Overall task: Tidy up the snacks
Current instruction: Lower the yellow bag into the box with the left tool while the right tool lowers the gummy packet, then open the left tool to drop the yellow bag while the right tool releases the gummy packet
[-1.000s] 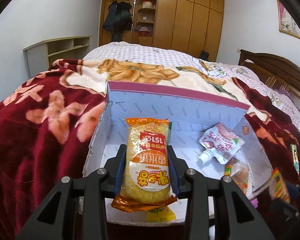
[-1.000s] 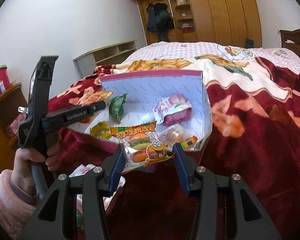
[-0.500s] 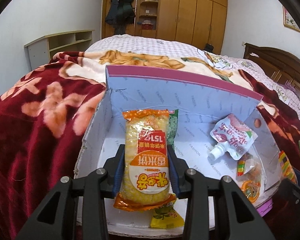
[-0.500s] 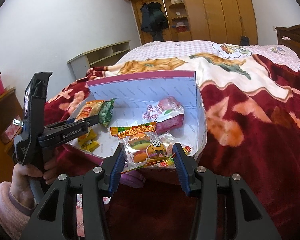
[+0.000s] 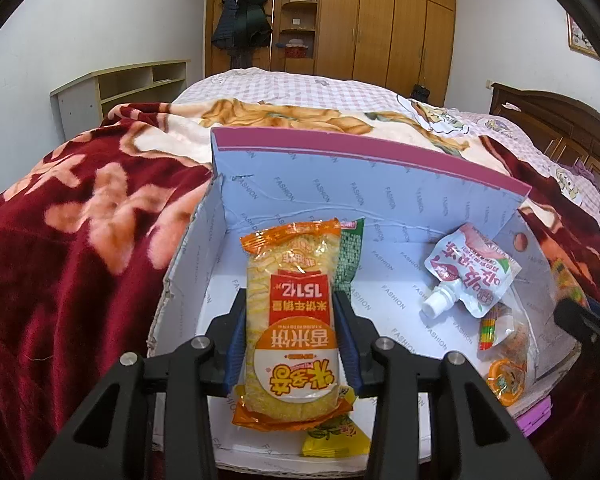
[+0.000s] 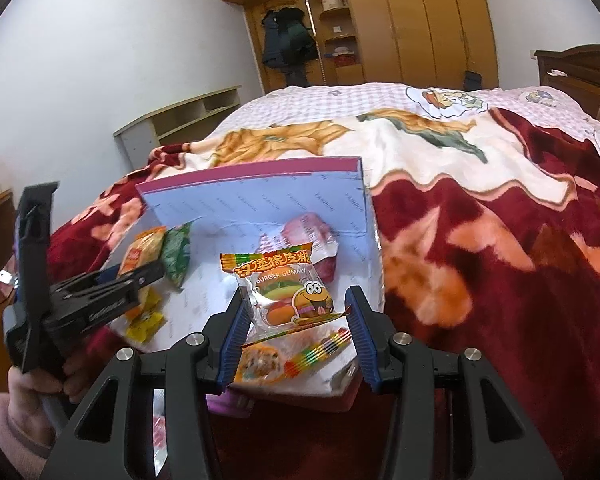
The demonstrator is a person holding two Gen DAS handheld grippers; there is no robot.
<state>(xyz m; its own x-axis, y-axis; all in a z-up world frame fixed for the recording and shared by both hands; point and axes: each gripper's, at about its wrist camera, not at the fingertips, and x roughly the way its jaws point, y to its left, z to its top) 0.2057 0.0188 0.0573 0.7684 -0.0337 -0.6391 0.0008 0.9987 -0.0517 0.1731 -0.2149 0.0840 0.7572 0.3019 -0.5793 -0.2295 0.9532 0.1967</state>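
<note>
An open box (image 5: 380, 200) lined in pale blue with a pink rim lies on the red flowered blanket. My left gripper (image 5: 290, 300) holds an orange-and-yellow rice cracker pack (image 5: 290, 320) upright over the box's near left part; its jaws are opening, and the pads still touch the pack's sides. My right gripper (image 6: 296, 300) is shut on a clear burger gummy pack (image 6: 288, 296) above the near right corner of the box (image 6: 260, 196). The left gripper (image 6: 92, 300) also shows at the left of the right wrist view, in a hand with a pink sleeve.
Inside the box lie a green pack (image 5: 350, 256), a white-and-pink spouted pouch (image 5: 472, 276), a rainbow candy bag (image 5: 500, 344) and a yellow sweet (image 5: 332, 440). The blanket (image 6: 500, 260) spreads right. A low shelf (image 5: 120, 88) and wardrobes (image 5: 380, 20) stand behind.
My right gripper has carried the burger gummy pack forward, from in front of the box to over its near corner. The left gripper and rice cracker pack have barely shifted.
</note>
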